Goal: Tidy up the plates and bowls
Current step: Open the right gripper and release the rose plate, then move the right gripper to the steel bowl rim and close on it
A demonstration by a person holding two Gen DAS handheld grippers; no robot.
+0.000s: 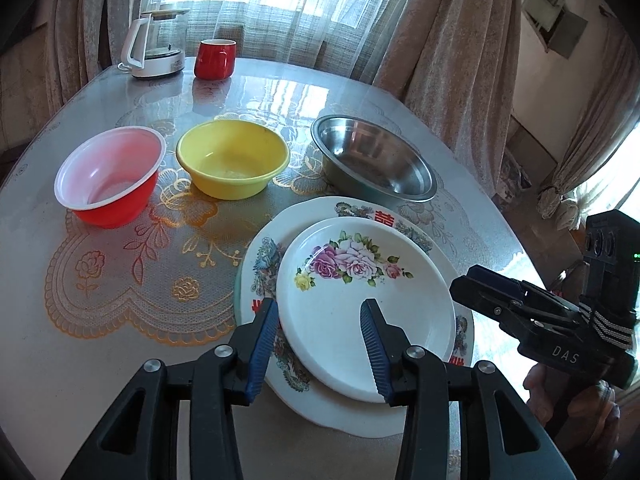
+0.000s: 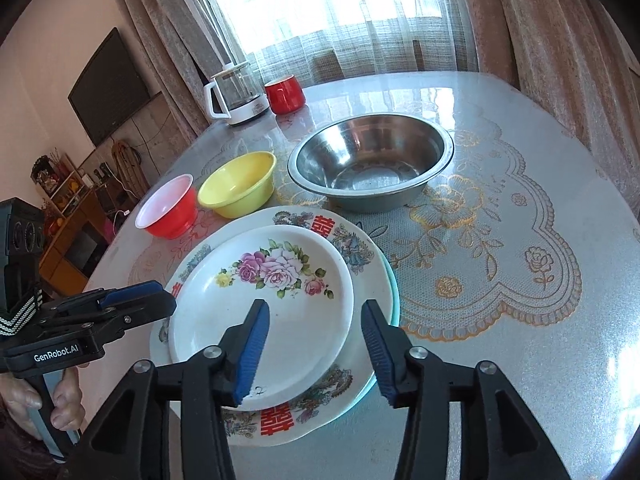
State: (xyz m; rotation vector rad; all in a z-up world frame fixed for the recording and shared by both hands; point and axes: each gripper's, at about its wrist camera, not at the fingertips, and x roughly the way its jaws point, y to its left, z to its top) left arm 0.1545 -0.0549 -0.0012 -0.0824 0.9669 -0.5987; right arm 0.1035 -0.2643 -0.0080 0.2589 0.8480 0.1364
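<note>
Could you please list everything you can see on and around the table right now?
Flowered plate: one, white with roses, atop the plate stack.
Patterned plate: one, white with red characters, under it; a teal rim shows below.
Steel bowl: one, silver, behind the plates.
Yellow bowl: one, middle of the bowl row.
Red bowl: one, white inside, row's end.
Red mug: one, far edge.
Kettle: one, glass and white, beside the mug.
Table: one, lace-patterned cover.
Television: one, black, on the wall.
Left gripper: open over the plates.
Right gripper: open, likewise.

Home living-dining room: curtained window (image 2: 320, 12), wall TV (image 2: 108, 88), lace-clothed table (image 2: 500, 240), kettle (image 1: 154, 46).
</note>
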